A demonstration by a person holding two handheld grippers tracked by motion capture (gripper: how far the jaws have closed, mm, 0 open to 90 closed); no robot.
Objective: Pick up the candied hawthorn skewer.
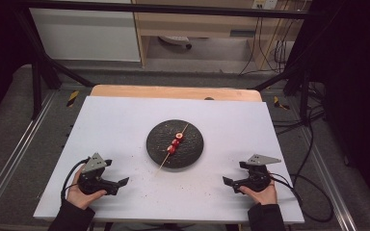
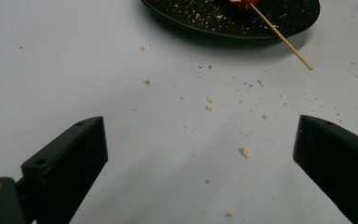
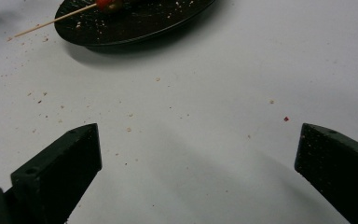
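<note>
A black round plate (image 1: 192, 149) sits mid-table with a wooden skewer (image 1: 165, 162) across it, red pieces (image 1: 175, 142) threaded on its middle. The skewer's near end pokes off the plate's front edge. My left gripper (image 1: 118, 185) rests at the front left of the white board, open, nothing between its jaws. My right gripper (image 1: 230, 184) rests at the front right, open and empty too. In the left gripper view the plate (image 2: 205, 21) and skewer tip (image 2: 286, 43) lie ahead, beyond the gripper (image 2: 200, 154). The right gripper view has the plate (image 3: 135, 23) and skewer (image 3: 51, 22) ahead of the gripper (image 3: 198, 156).
The white board (image 1: 125, 125) covers a wooden table and is strewn with small crumbs (image 2: 244, 152) in front of the plate. Black cables (image 1: 308, 187) trail off the right side. Metal frame legs (image 1: 36, 82) stand at the back corners.
</note>
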